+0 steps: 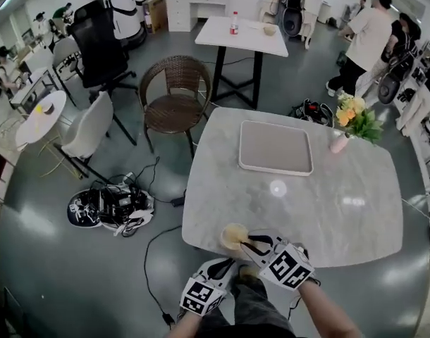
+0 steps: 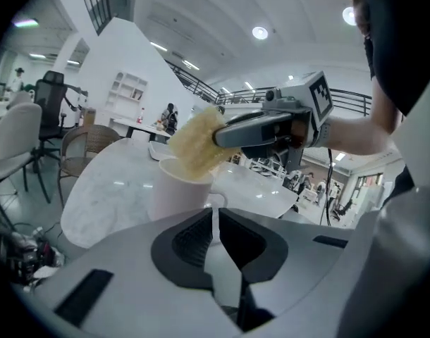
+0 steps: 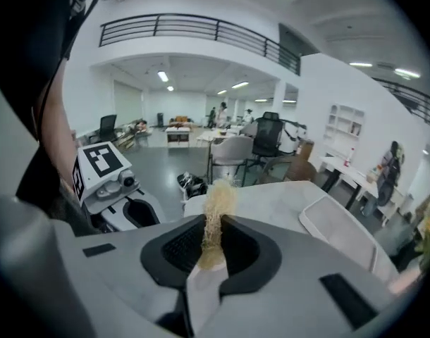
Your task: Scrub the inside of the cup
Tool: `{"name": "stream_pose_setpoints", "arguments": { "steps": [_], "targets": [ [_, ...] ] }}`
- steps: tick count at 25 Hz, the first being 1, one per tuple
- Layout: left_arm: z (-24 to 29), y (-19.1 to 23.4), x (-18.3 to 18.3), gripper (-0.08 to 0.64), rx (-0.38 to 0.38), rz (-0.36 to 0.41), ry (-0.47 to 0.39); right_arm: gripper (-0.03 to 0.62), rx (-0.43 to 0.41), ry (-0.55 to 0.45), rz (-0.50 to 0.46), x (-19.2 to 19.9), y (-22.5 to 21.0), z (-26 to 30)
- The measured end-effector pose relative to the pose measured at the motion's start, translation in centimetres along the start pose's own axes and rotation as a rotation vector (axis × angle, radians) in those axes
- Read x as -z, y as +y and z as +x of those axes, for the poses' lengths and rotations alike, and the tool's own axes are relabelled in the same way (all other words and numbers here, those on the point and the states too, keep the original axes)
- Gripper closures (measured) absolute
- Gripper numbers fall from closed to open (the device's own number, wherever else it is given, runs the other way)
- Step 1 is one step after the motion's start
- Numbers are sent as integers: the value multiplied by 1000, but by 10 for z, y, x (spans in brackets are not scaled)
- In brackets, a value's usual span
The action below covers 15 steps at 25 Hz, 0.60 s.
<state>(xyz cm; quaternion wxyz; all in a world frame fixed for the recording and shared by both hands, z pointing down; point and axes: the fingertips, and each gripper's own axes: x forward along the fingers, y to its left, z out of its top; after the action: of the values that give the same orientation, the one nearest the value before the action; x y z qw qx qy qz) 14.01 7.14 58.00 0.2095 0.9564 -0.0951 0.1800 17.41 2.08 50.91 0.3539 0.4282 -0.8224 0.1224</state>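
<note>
Couldn't really see inside the cup (image 2: 176, 189), the scrubber (image 2: 195, 143) covered its mouth. Right gripper (image 3: 211, 234) pinched that scrubber; left gripper (image 2: 215, 218) was clamped on the cup's handle, near edge of the table (image 1: 328, 210).

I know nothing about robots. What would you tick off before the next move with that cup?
1. Left gripper shut on the cup by its handle: ok.
2. Right gripper shut on the scrubber: ok.
3. Scrubber lined up with the cup's mouth: ok; in the left gripper view its tip sits at the rim.
4. Cup well in from the table edge: not ok; it is right by the near edge.
5. Nothing crowding the cup: ok; the tray lies well away.
6. Water or soap in the cup: cannot tell.
</note>
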Motion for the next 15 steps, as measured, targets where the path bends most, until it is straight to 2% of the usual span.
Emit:
{"name": "stream_pose_setpoints", "arguments": {
  "steps": [4,6,10,15],
  "targets": [
    [17,-4,7,461,-73,-43,-14,531,-136,151,-186,6,-1,14],
    [25,-4,6,431,-114,-60,-24,531,-199,219,-248,12,-2,21],
    [36,-2,6,377,-235,-54,-34,531,-284,288,-294,17,0,31],
    [49,5,8,317,-412,-25,6,531,-344,377,-380,28,3,46]
  ]
}}
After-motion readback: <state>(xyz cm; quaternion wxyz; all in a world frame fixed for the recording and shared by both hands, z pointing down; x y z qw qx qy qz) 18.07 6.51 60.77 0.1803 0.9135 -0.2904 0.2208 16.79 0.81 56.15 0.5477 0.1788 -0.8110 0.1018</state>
